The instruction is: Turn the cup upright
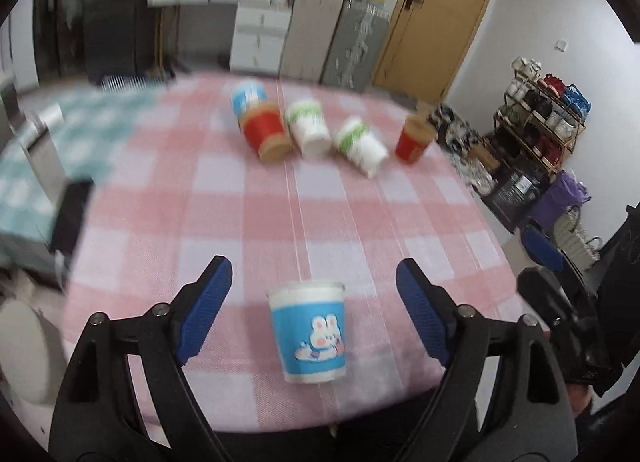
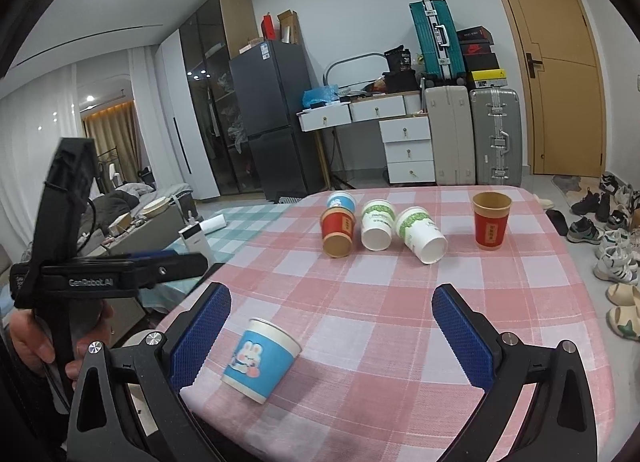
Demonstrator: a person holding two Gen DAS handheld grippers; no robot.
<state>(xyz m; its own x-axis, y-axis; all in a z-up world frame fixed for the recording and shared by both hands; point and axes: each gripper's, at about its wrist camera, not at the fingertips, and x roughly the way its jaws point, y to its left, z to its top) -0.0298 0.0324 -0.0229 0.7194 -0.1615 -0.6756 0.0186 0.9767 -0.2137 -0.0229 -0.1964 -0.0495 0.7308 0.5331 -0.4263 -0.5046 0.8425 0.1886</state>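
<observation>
A blue paper cup with a rabbit print [image 1: 309,332] stands upright near the table's front edge, between and just beyond my open left gripper's [image 1: 314,290] fingertips, untouched. It also shows in the right wrist view [image 2: 262,358], just right of the left fingertip of my open, empty right gripper [image 2: 331,316]. Farther back lie a red cup [image 2: 338,232], a blue cup [image 2: 341,201] and two white-green cups [image 2: 376,224] [image 2: 422,234] on their sides. Another red cup [image 2: 491,221] stands upright.
The pink checked tablecloth [image 2: 400,322] covers the table. The left gripper body [image 2: 72,254] with the hand shows at the left of the right wrist view. A white power bank [image 2: 196,240] stands at the table's left edge. Suitcases, drawers and shoes lie beyond.
</observation>
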